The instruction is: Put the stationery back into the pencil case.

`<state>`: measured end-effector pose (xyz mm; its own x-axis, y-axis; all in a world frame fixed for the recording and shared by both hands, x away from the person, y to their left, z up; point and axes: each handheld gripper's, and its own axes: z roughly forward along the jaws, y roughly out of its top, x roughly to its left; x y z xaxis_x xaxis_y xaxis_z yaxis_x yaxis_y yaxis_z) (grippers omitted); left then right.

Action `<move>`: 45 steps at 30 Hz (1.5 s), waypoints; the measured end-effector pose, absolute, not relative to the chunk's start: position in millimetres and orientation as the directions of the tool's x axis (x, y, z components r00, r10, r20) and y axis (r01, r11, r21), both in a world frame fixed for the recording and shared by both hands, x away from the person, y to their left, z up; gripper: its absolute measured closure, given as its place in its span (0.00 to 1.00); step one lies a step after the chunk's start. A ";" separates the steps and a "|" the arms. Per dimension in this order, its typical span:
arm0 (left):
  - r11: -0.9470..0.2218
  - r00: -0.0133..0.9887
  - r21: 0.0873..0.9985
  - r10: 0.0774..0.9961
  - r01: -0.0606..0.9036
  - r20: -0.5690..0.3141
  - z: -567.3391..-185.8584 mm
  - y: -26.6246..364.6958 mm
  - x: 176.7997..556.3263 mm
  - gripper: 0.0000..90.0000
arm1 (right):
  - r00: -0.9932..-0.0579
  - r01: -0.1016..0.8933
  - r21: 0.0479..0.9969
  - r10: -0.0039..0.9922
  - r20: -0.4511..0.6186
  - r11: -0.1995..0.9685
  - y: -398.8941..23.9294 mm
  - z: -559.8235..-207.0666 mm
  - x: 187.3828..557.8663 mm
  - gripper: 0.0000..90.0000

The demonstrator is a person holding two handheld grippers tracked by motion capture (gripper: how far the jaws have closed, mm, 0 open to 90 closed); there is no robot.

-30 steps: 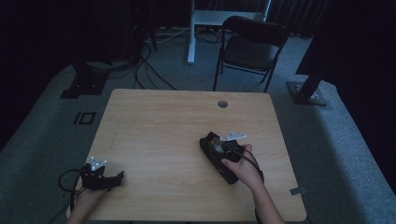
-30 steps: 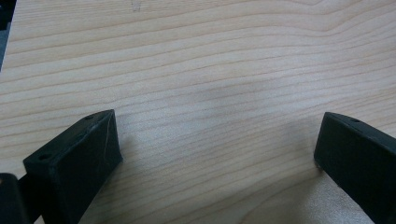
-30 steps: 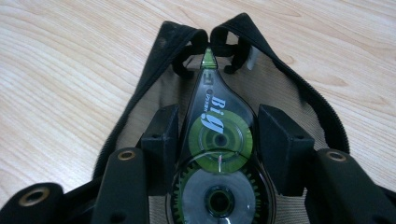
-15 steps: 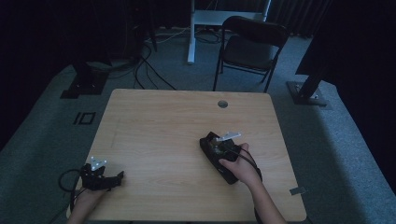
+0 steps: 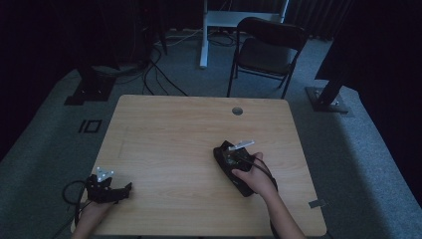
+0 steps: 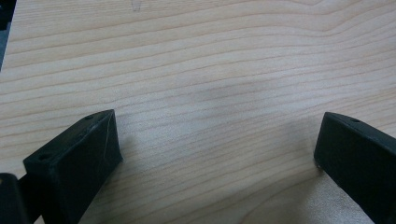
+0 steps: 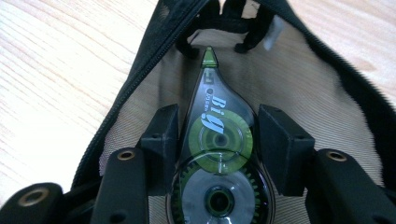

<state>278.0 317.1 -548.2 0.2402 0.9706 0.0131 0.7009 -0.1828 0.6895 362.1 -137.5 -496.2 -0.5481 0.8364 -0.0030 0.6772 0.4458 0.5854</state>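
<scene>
i sit at a light wooden table with a round cable hole. grey carpet surrounds it. beyond stand a dark folding chair, a white desk frame and floor cables. the room is dim.

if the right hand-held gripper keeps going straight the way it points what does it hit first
Likely the far end of the open black pouch: the right hand-held gripper holds a correction tape dispenser tip-first over its tan lining. Depth is unclear.
</scene>
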 end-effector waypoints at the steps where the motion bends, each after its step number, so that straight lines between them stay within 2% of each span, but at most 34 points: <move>1: -0.182 0.240 0.690 0.971 0.701 0.013 -548.2 317.1 278.0 0.01 | -0.548 0.677 0.586 0.837 -0.003 0.446 -137.5 -496.4 362.2 0.55; 20: -0.183 0.240 0.689 0.971 0.701 0.013 -548.2 317.1 278.0 0.01 | -0.529 0.706 0.559 0.848 0.009 0.435 -143.2 -494.5 367.4 0.53; 35: -0.183 0.240 0.690 0.971 0.701 0.013 -548.2 317.1 278.0 0.01 | -0.534 0.677 0.609 0.845 0.018 0.414 -158.4 -476.7 360.5 0.50; 45: -0.183 0.241 0.689 0.970 0.702 0.013 -548.1 317.2 277.9 0.01 | -0.551 0.643 0.666 0.832 0.059 0.379 -173.0 -465.2 350.8 0.40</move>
<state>277.9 317.2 -548.1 0.2411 0.9704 0.0129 0.7016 -0.1835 0.6885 350.8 -173.0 -465.2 -0.5513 0.8322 0.0589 0.6427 0.3786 0.6660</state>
